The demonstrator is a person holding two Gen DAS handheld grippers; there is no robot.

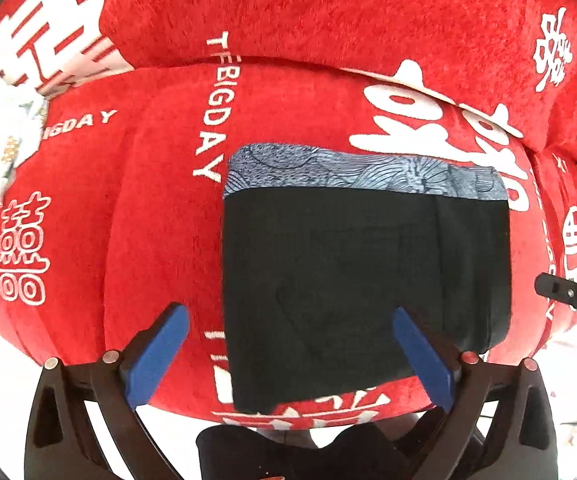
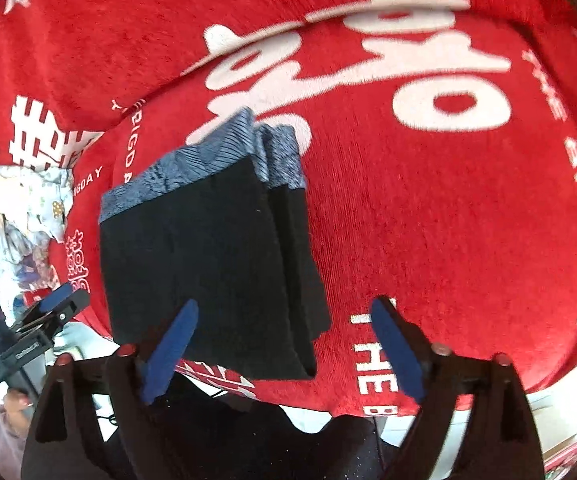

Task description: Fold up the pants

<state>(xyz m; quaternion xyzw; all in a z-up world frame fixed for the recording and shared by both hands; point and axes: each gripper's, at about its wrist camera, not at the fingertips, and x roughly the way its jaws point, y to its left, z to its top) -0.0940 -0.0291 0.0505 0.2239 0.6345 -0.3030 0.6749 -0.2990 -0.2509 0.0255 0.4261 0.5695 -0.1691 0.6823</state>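
Note:
The black pants [image 1: 364, 280] lie folded into a compact rectangle on the red sofa seat, with a grey patterned waistband [image 1: 360, 176] along the far edge. In the right wrist view the pants [image 2: 208, 256] show stacked layers, with the fold edges facing right. My left gripper [image 1: 292, 320] is open and empty, hovering over the near left part of the pants. My right gripper [image 2: 284, 316] is open and empty, over the pants' near right corner. The left gripper also shows in the right wrist view [image 2: 58, 304], and the right gripper's tip shows in the left wrist view [image 1: 564, 292].
The sofa is covered in a red cloth with white lettering [image 1: 216, 108]. A backrest cushion [image 1: 328, 12] rises behind the seat. A heap of light-coloured clothes [image 2: 20, 204] lies at the sofa's left end. The seat's front edge [image 2: 368, 408] is just below the grippers.

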